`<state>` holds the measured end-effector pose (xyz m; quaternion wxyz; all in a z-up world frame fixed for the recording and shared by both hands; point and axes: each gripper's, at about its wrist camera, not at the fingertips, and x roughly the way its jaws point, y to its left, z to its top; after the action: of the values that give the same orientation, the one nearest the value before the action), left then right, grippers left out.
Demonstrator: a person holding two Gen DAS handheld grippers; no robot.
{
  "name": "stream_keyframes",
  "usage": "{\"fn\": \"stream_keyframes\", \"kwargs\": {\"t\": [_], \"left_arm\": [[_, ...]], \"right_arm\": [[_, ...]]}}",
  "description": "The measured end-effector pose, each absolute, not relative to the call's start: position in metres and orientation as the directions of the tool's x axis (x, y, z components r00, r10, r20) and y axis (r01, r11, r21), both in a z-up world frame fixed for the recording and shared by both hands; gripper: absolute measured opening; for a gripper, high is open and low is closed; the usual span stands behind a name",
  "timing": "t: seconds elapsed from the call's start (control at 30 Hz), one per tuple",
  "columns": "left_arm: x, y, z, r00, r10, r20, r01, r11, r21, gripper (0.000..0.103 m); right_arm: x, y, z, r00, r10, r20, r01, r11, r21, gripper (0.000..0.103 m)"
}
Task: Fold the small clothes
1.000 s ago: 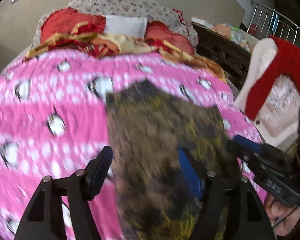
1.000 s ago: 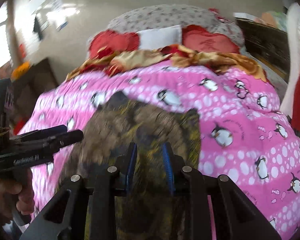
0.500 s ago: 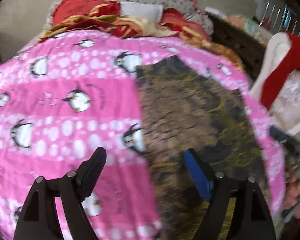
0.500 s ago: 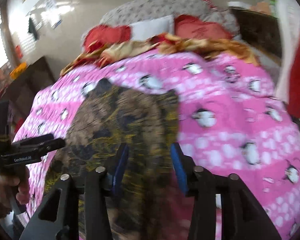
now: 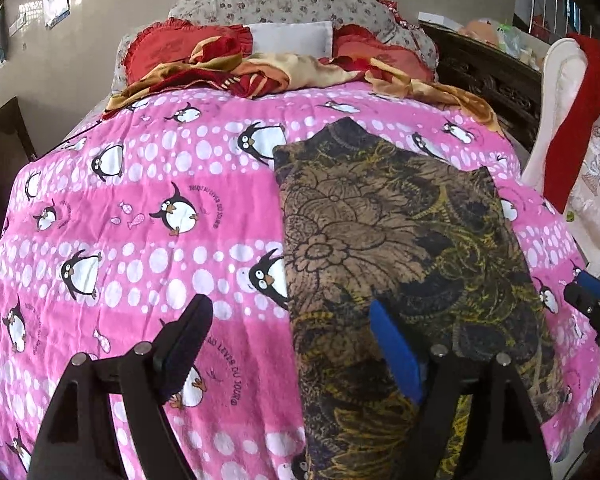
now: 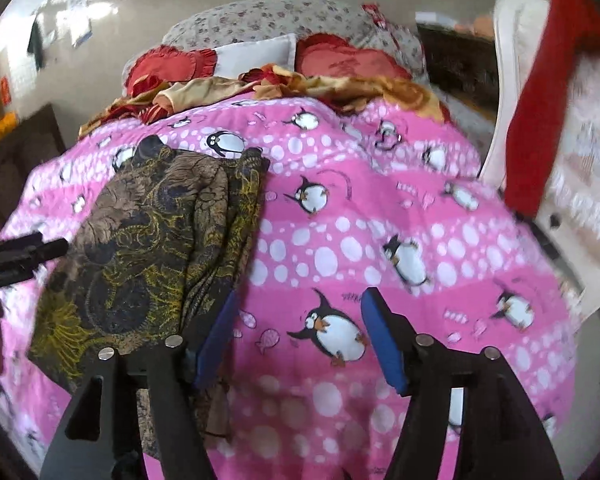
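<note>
A dark brown and yellow floral garment [image 5: 380,232] lies flat on the pink penguin blanket [image 5: 140,208]. My left gripper [image 5: 290,344] is open above the garment's near left edge, with its left finger over the blanket and its blue-padded right finger over the cloth. It holds nothing. In the right wrist view the garment [image 6: 152,248] lies to the left, with loose folds along its right side. My right gripper [image 6: 300,340] hovers over bare blanket [image 6: 380,240] just right of that edge. Its jaws are opening and nothing is between them. Each gripper shows at the edge of the other's view.
At the head of the bed are a floral pillow [image 5: 284,0], red cushions [image 5: 180,44] and a crumpled red and gold cloth [image 5: 284,72]. A white chair [image 6: 512,92] draped with red cloth stands to the right, dark carved furniture [image 5: 488,76] behind it.
My right gripper has opened from nearly shut on the garment and slid right, off its edge. My left gripper has widened and now sits over the garment's left edge. The garment lies flat.
</note>
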<state>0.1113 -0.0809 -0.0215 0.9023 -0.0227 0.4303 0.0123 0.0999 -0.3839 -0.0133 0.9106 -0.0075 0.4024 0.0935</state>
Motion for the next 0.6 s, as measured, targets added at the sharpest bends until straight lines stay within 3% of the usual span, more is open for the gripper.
{"fn": "stream_keyframes", "kwargs": {"t": [0.2, 0.27, 0.43, 0.5, 0.6], "left_arm": [[0.120, -0.074, -0.030, 0.606, 0.015, -0.795, -0.059, 0.998, -0.026, 0.084], [0.124, -0.068, -0.032, 0.597, -0.042, -0.801, -0.037, 0.996, -0.080, 0.086], [0.141, -0.046, -0.059, 0.489, -0.458, -0.742, 0.097, 0.874, -0.475, 0.094], [0.145, -0.048, -0.064, 0.464, -0.513, -0.722, 0.139, 0.847, -0.512, 0.102], [0.156, -0.051, -0.065, 0.422, -0.608, -0.673, 0.178, 0.783, -0.595, 0.103]], "right_arm": [[0.113, -0.393, -0.015, 0.637, 0.314, -0.704, -0.210, 0.949, 0.233, 0.053], [0.118, -0.390, -0.017, 0.626, 0.361, -0.691, -0.239, 0.933, 0.270, 0.053], [0.134, -0.392, -0.026, 0.599, 0.457, -0.657, -0.235, 0.885, 0.401, 0.056], [0.142, -0.400, -0.036, 0.567, 0.539, -0.623, -0.212, 0.826, 0.522, 0.060], [0.150, -0.408, -0.047, 0.546, 0.584, -0.601, -0.167, 0.779, 0.605, 0.060]]}}
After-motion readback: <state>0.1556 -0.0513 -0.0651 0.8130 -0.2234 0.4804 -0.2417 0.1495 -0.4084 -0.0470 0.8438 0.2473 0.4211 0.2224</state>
